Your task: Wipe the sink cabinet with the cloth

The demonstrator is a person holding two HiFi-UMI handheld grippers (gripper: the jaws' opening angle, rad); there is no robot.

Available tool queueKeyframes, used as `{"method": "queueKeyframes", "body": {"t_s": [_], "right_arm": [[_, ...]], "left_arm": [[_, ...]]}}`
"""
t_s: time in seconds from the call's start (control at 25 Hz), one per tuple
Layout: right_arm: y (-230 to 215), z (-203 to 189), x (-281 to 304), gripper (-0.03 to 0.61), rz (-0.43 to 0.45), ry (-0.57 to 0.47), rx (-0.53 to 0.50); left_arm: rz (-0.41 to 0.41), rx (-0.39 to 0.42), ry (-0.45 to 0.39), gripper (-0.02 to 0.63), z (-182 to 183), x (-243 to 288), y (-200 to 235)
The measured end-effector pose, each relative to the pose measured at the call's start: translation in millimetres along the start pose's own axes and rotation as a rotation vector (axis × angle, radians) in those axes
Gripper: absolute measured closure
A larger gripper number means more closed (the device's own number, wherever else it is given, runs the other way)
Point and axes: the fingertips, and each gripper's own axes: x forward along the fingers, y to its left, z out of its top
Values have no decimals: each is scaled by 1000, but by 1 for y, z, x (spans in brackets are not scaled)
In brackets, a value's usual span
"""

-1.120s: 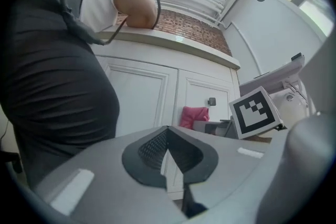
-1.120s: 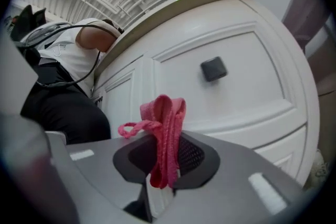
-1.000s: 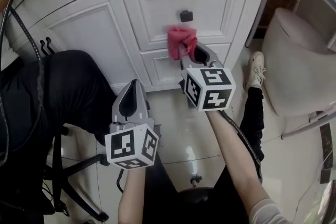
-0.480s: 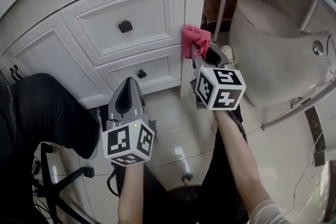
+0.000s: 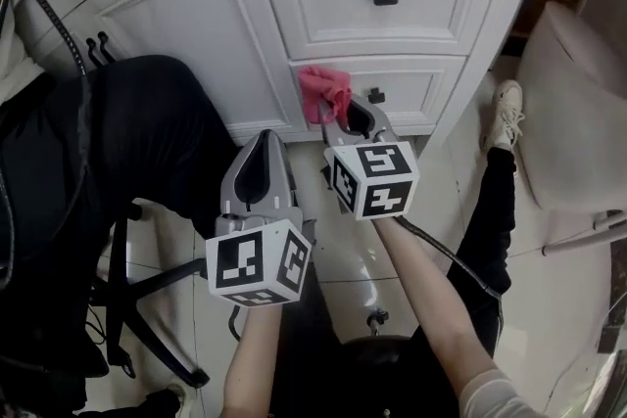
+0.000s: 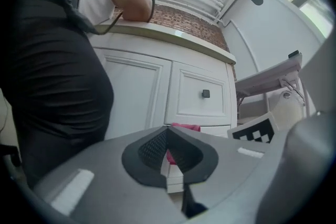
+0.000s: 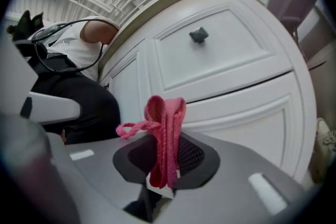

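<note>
The floor (image 5: 446,201) is pale, glossy tile with thin grout lines and bright reflections. The white sink cabinet (image 5: 196,24) stands directly on it along the far side. To the left, the black legs of a chair base (image 5: 157,281) spread across the tiles. To the right, 1 white shoe (image 5: 502,113) is planted on the floor beside the cabinet's corner, with a large white fixture (image 5: 578,113) just beyond it. On top of the cabinet runs the counter (image 6: 173,39), where a person's forearm (image 6: 134,5) rests on its edge.
</note>
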Motion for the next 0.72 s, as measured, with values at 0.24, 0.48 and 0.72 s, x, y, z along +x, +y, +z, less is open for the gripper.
{"method": "queueKeyframes", "body": {"t_s": [0.24, 0.48, 0.72], "right_arm": [[22, -20, 33, 512, -1, 40, -23], [-87, 2, -21, 512, -202, -15, 14], [-217, 21, -99, 514, -431, -32, 8]], "left_arm": [[21, 3, 51, 598, -15, -4, 32], [-59, 37, 56, 599, -25, 11, -16], [-129, 11, 82, 598, -50, 36, -73]]}}
